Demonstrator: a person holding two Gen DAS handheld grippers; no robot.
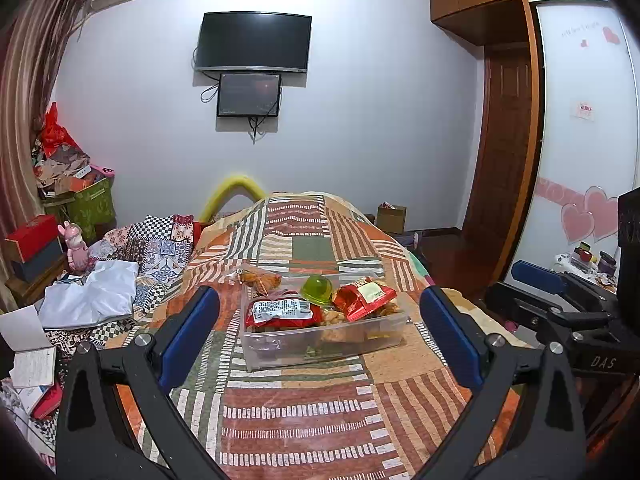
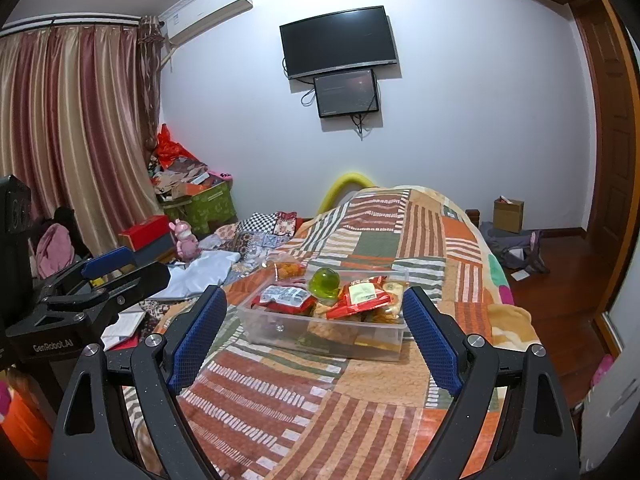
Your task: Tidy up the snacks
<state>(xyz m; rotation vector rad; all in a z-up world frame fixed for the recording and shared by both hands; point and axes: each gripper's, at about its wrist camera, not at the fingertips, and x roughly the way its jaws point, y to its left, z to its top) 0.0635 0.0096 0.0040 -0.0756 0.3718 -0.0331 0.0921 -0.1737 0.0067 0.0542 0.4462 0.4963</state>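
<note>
Clearance good around clear plastic bin point(image 1: 324, 334) sitting mid-bed on patchwork quilt point(image 1: 304, 412); bare quilt on all sides, bed's right edge dropping to wood floor point(image 2: 560, 280). Left hand-held gripper point(image 1: 320, 334) spread wide, empty, bin between its blue pads point(image 1: 188, 336). Right hand-held gripper point(image 2: 316, 334) also wide open, holding nothing. Bin piled with red snack packets point(image 1: 282, 312), green jelly cup point(image 1: 317, 289) on top; orange snack bag point(image 1: 260, 279) outside, touching bin's far left corner. Clutter left of bed: white cloth point(image 1: 92, 296), pink figurine point(image 1: 76, 250), boxes. Right view only: curtains point(image 2: 72, 140), cardboard box point(image 2: 508, 210) on floor. Left view only: wardrobe door with heart stickers point(image 1: 588, 216).
</note>
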